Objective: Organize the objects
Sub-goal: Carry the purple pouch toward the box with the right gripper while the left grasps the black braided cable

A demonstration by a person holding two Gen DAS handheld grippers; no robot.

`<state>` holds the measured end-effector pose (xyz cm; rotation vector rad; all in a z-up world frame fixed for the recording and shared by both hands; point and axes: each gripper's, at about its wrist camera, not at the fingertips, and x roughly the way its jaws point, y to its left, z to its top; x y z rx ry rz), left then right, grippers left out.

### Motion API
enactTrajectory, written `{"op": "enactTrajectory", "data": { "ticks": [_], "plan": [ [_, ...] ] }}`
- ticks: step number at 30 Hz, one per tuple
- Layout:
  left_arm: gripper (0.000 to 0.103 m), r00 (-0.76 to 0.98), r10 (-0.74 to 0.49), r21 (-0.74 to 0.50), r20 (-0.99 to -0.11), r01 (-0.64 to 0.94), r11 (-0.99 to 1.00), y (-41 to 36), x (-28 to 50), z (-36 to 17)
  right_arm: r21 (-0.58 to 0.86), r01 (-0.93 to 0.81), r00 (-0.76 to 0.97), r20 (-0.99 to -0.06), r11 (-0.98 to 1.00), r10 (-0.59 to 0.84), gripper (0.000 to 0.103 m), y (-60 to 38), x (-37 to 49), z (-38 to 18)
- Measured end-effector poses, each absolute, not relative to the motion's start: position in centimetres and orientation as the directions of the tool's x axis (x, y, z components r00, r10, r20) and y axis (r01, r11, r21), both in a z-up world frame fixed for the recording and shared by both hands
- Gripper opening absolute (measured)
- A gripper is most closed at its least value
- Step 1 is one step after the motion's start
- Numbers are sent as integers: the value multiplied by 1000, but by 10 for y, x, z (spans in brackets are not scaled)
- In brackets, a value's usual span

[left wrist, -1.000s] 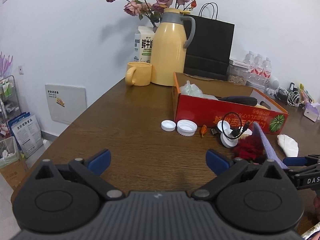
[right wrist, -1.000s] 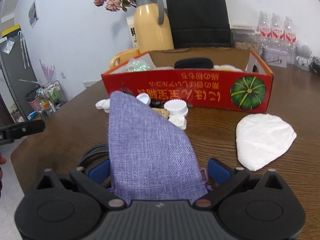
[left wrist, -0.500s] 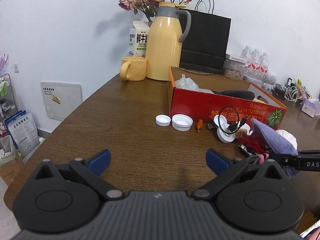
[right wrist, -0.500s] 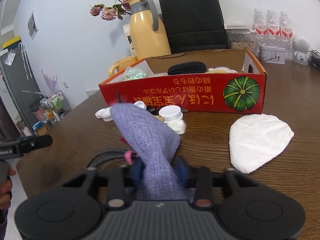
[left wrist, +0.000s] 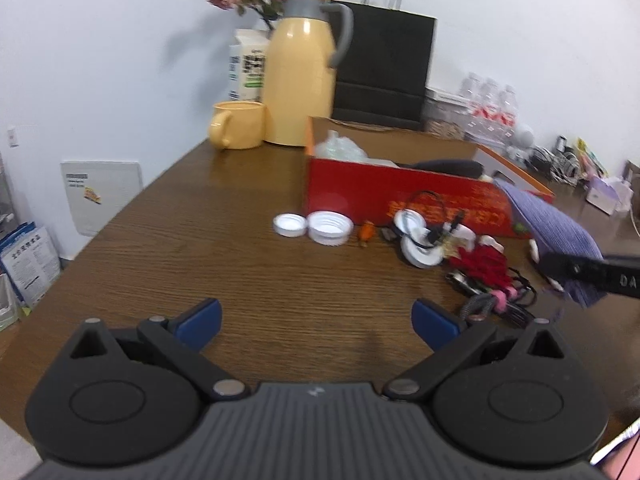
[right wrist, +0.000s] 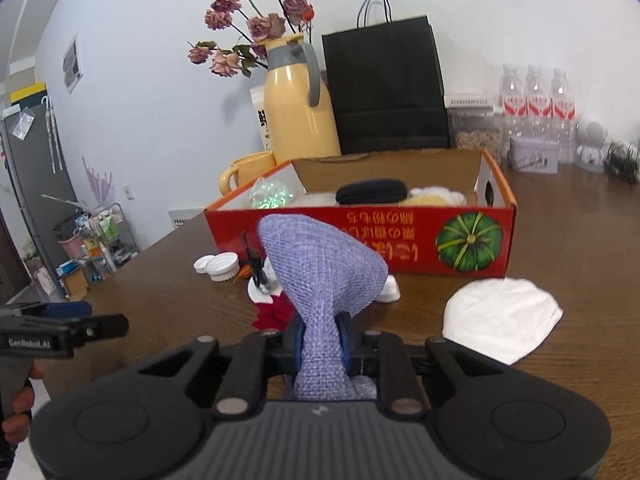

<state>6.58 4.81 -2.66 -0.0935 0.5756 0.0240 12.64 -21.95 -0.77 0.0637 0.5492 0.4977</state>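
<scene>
My right gripper [right wrist: 322, 346] is shut on a purple fabric pouch [right wrist: 324, 268] and holds it lifted above the table, in front of the red cardboard box [right wrist: 360, 232]. The pouch [left wrist: 552, 232] and right gripper also show at the right of the left wrist view. My left gripper [left wrist: 316, 320] is open and empty over bare wood. On the table near the box lie two white caps [left wrist: 312, 226], a small orange item [left wrist: 366, 232], white lids with a black cable [left wrist: 420, 240], a red fuzzy item [left wrist: 480, 266] and a white cloth [right wrist: 500, 316].
A yellow thermos [left wrist: 302, 80], yellow mug [left wrist: 238, 124], milk carton, black paper bag [left wrist: 384, 64] and flowers stand behind the box. Water bottles [right wrist: 536, 108] and small items sit at the back right. The box holds a black item [right wrist: 372, 192] and a plastic bag.
My right gripper closed on the purple pouch and lifted it up and toward the box. My left gripper stayed open and shifted slightly.
</scene>
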Motion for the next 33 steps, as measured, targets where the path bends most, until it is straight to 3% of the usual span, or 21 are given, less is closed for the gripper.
{"op": "enactTrajectory", "data": {
  "ticks": [12, 23, 33],
  "plan": [
    [103, 728, -225, -154, -647, 165, 974, -23, 94, -32, 67, -390, 812, -444, 918, 378, 15, -235, 116, 3],
    [103, 633, -158, -102, -758, 124, 987, -68, 122, -41, 9, -414, 826, -417, 910, 379, 15, -248, 123, -4],
    [103, 625, -45, 16, -780, 93, 996, -92, 128, -44, 67, -442, 816, -384, 894, 432, 15, -259, 134, -11]
  ]
}}
